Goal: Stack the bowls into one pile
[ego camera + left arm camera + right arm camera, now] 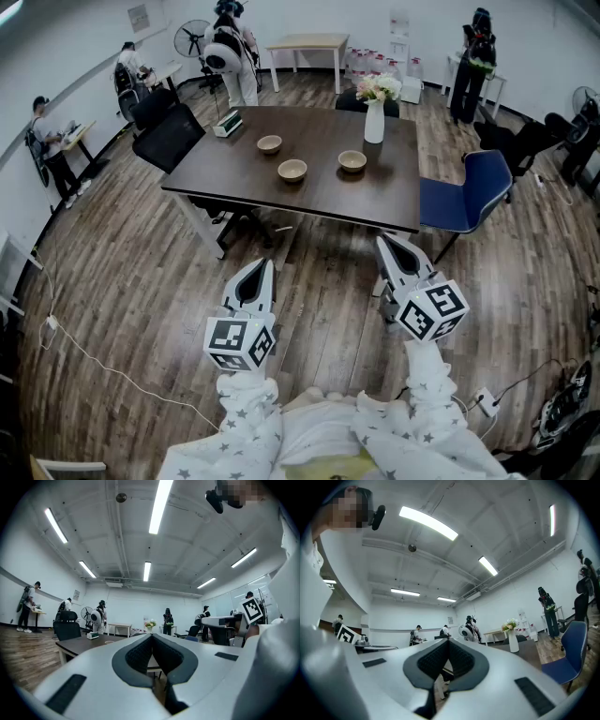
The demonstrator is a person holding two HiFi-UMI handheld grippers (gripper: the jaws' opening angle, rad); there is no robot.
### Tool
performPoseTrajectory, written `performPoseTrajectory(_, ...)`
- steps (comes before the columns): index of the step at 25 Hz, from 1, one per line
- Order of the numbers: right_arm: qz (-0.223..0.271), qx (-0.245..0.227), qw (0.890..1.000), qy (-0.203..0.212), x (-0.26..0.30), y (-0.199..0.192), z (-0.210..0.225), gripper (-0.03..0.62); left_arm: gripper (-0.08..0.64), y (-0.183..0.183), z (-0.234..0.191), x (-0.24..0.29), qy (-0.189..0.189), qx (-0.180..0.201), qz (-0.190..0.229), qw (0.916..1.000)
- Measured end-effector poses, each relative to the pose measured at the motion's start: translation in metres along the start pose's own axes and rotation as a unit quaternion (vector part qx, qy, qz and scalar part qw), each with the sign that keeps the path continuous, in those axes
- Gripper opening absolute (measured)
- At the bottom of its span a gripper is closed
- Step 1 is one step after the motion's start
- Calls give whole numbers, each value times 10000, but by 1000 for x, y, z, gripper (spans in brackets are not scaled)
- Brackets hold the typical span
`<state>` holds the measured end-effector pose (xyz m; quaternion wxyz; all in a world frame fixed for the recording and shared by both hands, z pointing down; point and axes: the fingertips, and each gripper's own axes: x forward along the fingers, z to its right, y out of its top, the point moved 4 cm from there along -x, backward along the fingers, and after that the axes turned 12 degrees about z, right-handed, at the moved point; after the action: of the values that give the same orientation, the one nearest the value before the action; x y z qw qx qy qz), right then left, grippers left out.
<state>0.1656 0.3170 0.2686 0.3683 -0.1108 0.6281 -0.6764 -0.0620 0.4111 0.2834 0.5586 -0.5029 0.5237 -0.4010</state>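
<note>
Nearest, the left gripper [257,272] and the right gripper [386,246] were held level over the floor [141,309], both with jaws closed together and holding nothing, probably because the table [234,183] was still well apart. Farther, the left bowl [269,143], the middle bowl [292,170] and the right bowl [352,161] stood separately, not yet stacked. Behind them stood a vase [374,122].

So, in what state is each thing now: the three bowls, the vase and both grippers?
Left bowl: upright, empty, not stacked, on the table.
Middle bowl: upright, empty, not stacked.
Right bowl: upright, empty, not stacked.
Vase: upright, holds flowers.
Left gripper: fingers shut, nothing held.
Right gripper: fingers shut, nothing held.
</note>
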Motion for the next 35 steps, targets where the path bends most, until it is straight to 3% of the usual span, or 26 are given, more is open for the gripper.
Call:
performPoseTrajectory(23, 106, 365, 9993, 30, -13, -10, 13, 21, 26, -6, 21, -3, 32, 161, -203, 9997)
performPoseTrajectory(35, -233, 366, 9990, 105, 50, -50, 32, 21, 25, -29, -23, 51, -20, 32, -297, 9996)
